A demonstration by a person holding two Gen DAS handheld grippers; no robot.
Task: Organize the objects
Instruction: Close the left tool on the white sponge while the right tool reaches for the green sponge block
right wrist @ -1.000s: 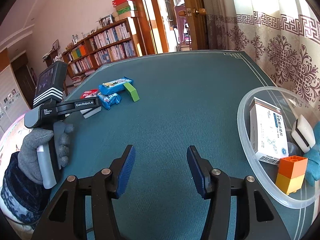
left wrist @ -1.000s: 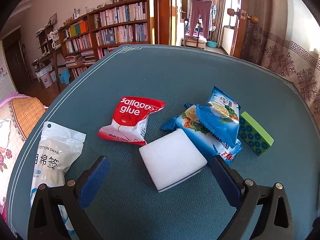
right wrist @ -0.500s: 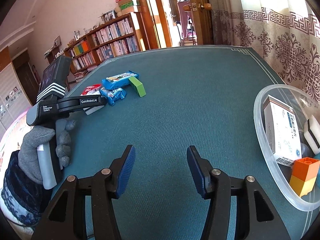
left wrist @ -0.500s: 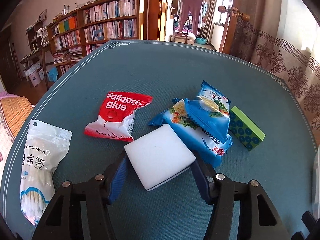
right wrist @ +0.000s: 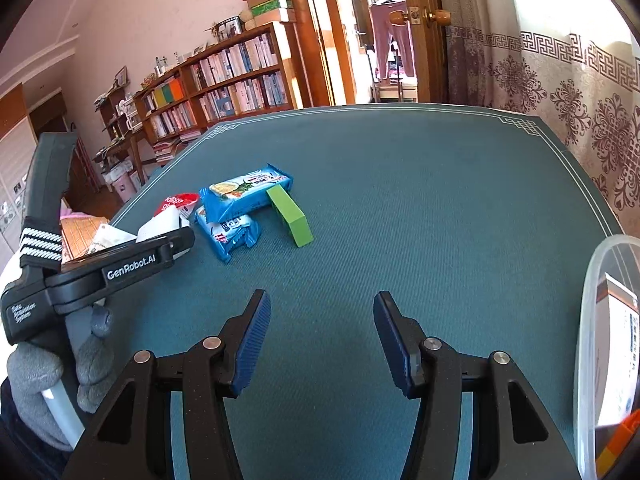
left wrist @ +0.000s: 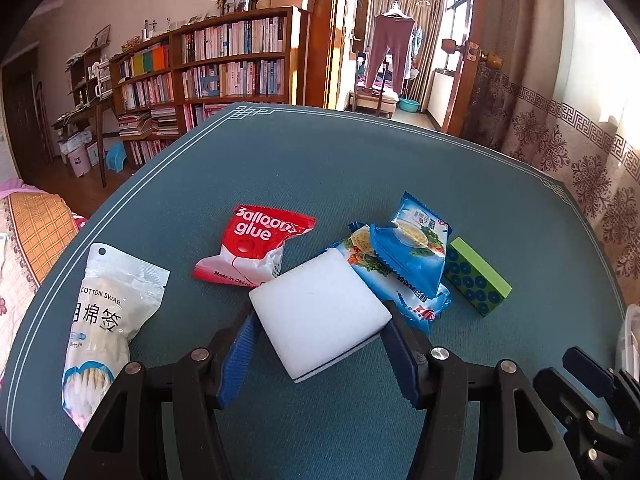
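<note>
Two grippers are in your hands over a teal table (left wrist: 320, 168), and the loose things lie bunched on its left side, probably so you can carry them one at a time to the clear plastic tub (right wrist: 588, 320) at the right edge, which already holds a white box (right wrist: 614, 344). Your left gripper (left wrist: 320, 344) tilts down onto a white sponge block (left wrist: 320, 312), and its blue pads (left wrist: 240, 356) have just closed in on the block's two opposite sides, so it looks gripped, still resting on the table. Just beyond it lie a red balloon glue packet (left wrist: 252, 248), two blue snack packets (left wrist: 404, 264) overlapping each other, and a green block (left wrist: 476, 280); a cotton swab bag (left wrist: 108, 320) sits apart to the left. Your right gripper (right wrist: 320, 336) hovers over bare cloth with its fingers about half apart, holding and touching nothing, likely waiting near the tub
</note>
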